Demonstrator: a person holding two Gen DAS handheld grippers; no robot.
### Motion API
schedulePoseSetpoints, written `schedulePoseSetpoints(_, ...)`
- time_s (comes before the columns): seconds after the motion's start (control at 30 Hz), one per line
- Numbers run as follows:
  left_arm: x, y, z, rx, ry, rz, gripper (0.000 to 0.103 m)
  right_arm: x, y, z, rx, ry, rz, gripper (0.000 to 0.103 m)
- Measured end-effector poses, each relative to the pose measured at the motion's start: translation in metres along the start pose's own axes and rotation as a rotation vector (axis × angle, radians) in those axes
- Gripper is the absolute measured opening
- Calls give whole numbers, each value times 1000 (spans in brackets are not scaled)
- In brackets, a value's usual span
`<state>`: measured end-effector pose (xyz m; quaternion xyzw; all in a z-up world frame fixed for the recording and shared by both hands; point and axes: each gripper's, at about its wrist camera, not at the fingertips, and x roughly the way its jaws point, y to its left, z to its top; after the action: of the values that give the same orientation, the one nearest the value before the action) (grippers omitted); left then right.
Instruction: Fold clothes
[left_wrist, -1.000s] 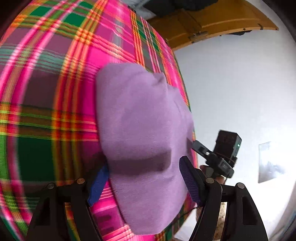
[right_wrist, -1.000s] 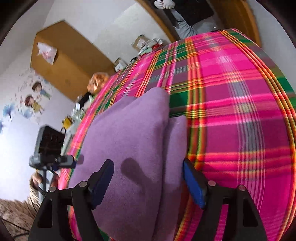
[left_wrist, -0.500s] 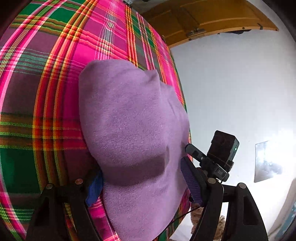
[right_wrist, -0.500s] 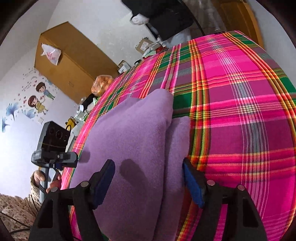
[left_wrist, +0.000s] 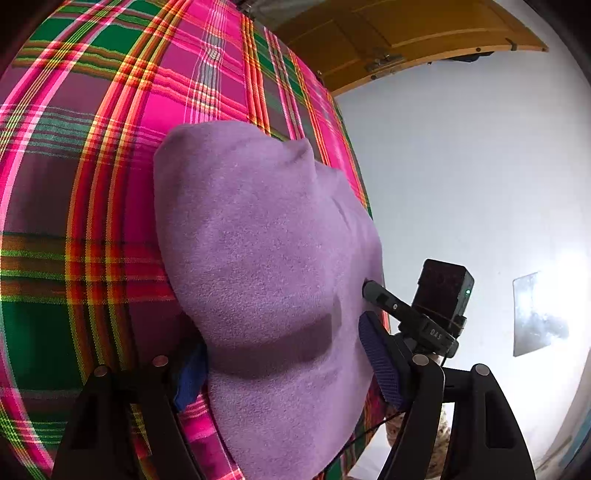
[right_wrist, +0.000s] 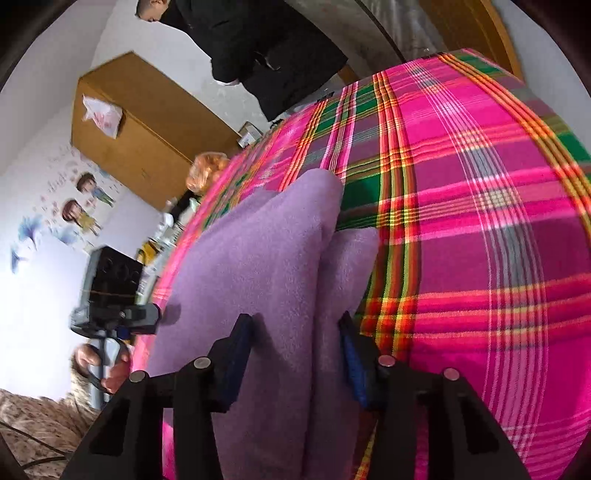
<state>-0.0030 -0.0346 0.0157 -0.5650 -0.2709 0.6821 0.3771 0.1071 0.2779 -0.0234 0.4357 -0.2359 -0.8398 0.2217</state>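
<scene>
A folded purple fleece garment (left_wrist: 266, 258) lies on a pink and green plaid blanket (left_wrist: 92, 184), near the bed's edge. My left gripper (left_wrist: 284, 369) stands open and wide around its near end, with the cloth bulging between the pads and the left pad (left_wrist: 188, 376) tucked under a fold. In the right wrist view the garment (right_wrist: 258, 266) shows two stacked folds. My right gripper (right_wrist: 295, 350) straddles them, and its jaws are closing with both pads touching the cloth. Each view catches the other gripper at the bed's edge: the right one (left_wrist: 424, 314) and the left one (right_wrist: 110, 302).
The plaid blanket (right_wrist: 461, 221) stretches away past the garment. A person in dark clothes (right_wrist: 258, 44) stands beyond the far end of the bed. A wooden cabinet (right_wrist: 140, 122) and small clutter sit along the left wall. A wooden door (left_wrist: 406, 37) and a white wall flank the bed.
The right gripper's jaws have drawn in from wide apart onto the purple folds. The person in the background has stepped further into view. The left gripper stays put.
</scene>
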Motion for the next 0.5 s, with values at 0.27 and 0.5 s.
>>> schedulePoseSetpoints(0.27,11,-32,-15,210,-62,246,62,1,31,-12,-146,-56,-232,38)
schedulePoseSetpoints(0.5,24,-53,-26,352,-97,408,60,6,49,-17,-192,-84,-348,33)
